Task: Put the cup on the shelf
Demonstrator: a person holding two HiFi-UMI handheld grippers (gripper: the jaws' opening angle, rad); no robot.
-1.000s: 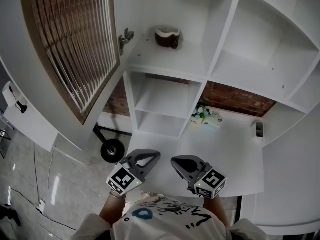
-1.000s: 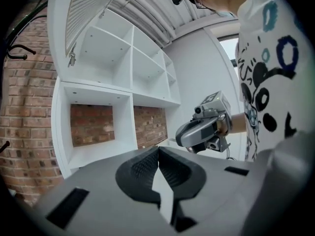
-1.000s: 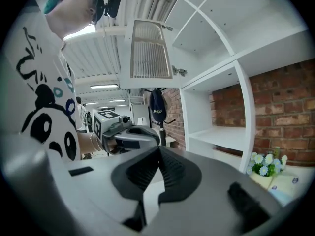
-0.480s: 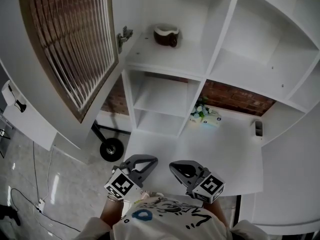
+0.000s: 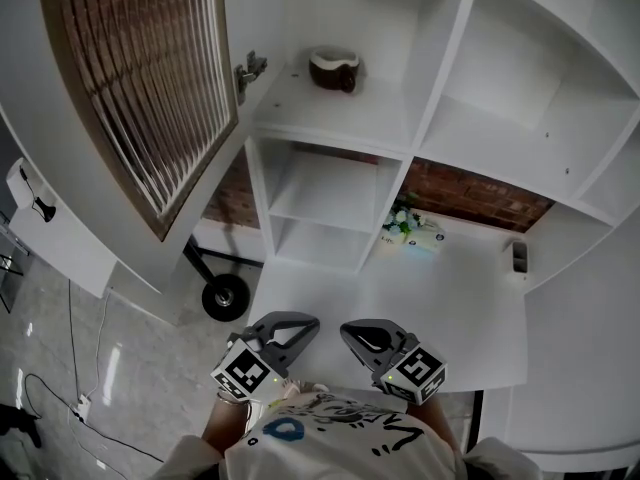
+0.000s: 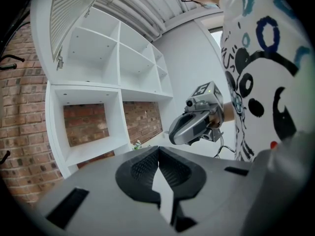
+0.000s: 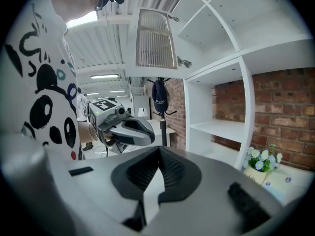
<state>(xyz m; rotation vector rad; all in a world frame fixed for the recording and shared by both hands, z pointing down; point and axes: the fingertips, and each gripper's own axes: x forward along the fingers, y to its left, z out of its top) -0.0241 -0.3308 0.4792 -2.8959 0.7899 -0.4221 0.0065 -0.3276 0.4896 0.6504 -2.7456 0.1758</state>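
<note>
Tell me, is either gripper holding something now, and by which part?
Nothing is held. Left gripper and right gripper are both shut and empty; the cup stands on the shelf.

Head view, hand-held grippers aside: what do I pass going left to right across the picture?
Slatted cabinet door → cup on the shelf → flowers on the table → small dark object at the table's right edge.
</note>
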